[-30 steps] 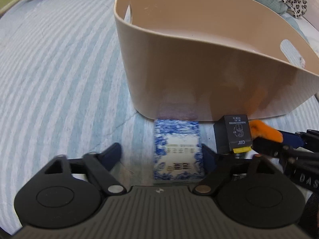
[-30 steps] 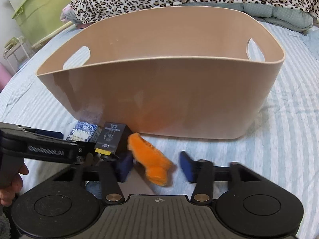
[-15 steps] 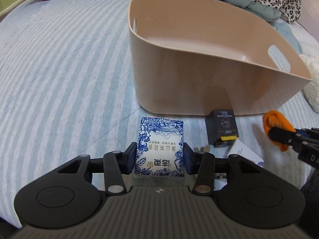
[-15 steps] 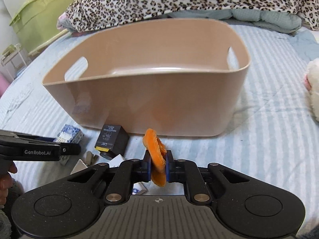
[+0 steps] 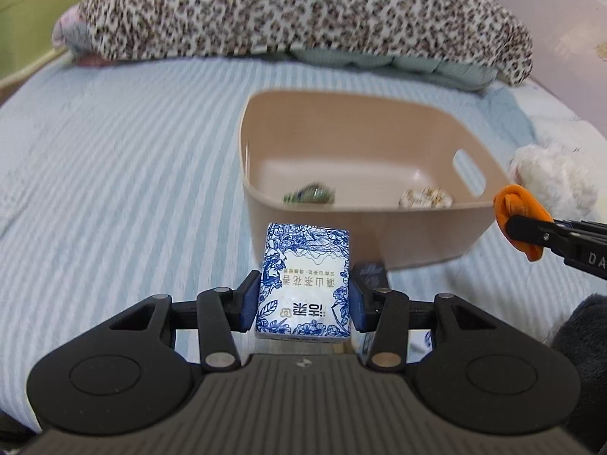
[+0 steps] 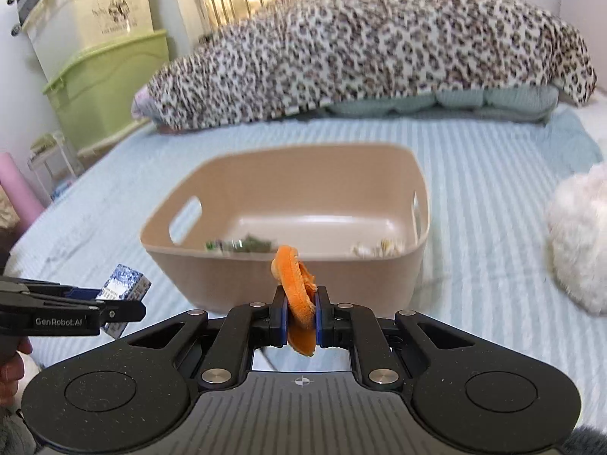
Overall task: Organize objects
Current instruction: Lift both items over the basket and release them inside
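A blue-and-white box (image 5: 303, 284) is being clamped by the left gripper (image 5: 303, 305), an orange plush piece (image 6: 297, 303) by the right gripper (image 6: 299, 320); both are being held short of the beige bin (image 6: 288, 276) (directly ahead, its near wall closest).

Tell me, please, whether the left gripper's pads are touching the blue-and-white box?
Touching. In the left wrist view, the left gripper has both blue pads pressed flat against the sides of the blue-and-white box, holding it above the bed.

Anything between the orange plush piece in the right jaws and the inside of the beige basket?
Only the basket's near wall. In the right wrist view the orange plush piece sits just before it, nothing else intervening.
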A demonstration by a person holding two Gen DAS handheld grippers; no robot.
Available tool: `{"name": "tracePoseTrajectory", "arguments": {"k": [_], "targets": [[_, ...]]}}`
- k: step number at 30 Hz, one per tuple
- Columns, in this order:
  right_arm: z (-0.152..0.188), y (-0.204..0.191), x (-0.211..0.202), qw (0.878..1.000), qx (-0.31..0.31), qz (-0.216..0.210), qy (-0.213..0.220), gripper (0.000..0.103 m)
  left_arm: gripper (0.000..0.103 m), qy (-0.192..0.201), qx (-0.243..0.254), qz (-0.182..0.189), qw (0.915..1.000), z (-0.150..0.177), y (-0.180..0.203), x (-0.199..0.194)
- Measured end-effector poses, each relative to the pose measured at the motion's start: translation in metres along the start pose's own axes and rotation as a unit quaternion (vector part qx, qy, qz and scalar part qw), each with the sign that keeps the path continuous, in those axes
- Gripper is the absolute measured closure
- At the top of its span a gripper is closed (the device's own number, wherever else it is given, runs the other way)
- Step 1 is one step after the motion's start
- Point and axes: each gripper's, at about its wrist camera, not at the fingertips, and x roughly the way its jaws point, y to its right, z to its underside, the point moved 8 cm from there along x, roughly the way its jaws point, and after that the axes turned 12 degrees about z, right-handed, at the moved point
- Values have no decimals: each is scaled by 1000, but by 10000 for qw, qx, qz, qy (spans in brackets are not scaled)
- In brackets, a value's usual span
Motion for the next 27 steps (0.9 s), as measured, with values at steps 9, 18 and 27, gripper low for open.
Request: {"name": "tracePoseTrajectory", "arguments": {"k": [9,18,27], "targets": [[-52,3,-13,9982,-69,94,595,91,55,541,173,-82,9984,-49,13,-13],[-79,2,14,9968,-197,253,733,91,55,567,285,-249,9977,-84,9,20],[-78,-5,65,9975,-446,432,324,91,55,25,248,-348,9991,-84,-5,80]]}}
